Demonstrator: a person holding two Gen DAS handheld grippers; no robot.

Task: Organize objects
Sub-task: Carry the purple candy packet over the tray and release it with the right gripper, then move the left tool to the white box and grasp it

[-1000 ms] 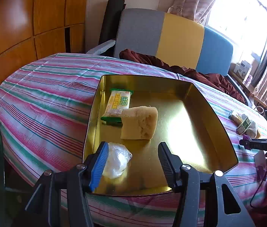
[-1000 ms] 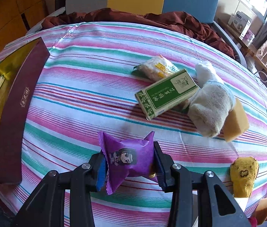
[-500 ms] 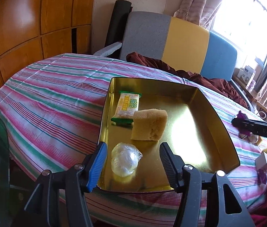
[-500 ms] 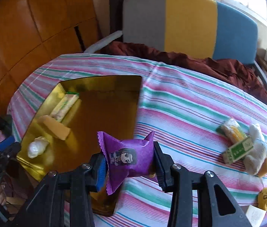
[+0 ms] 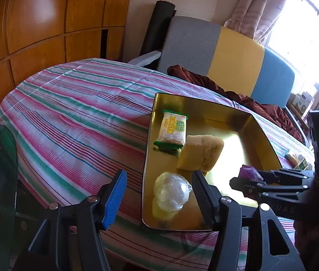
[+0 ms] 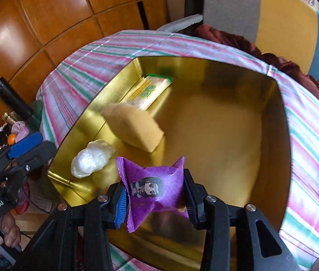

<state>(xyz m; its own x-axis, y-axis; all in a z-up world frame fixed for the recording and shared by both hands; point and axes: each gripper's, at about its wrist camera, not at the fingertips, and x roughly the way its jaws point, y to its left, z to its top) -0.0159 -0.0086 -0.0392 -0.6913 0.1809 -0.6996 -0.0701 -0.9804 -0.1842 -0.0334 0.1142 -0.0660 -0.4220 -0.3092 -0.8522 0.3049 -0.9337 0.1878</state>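
The right tool [image 6: 155, 199] pinches a purple snack packet [image 6: 153, 186] between its pads, carrying it above the gold tray [image 6: 281, 122], presumably to drop it in. Already in the tray, toward ten o'clock of the packet, lie a yellow sponge [image 6: 134, 128], a clear-wrapped ball [image 6: 91, 161] and a green-edged biscuit pack [image 6: 148, 90]. The left tool [image 5: 158, 198], its jaws spread and just opened wider, grips nothing; it sits at the tray's near edge, astride the wrapped ball. More items wait on the striped counter [image 6: 310, 135] at three o'clock.
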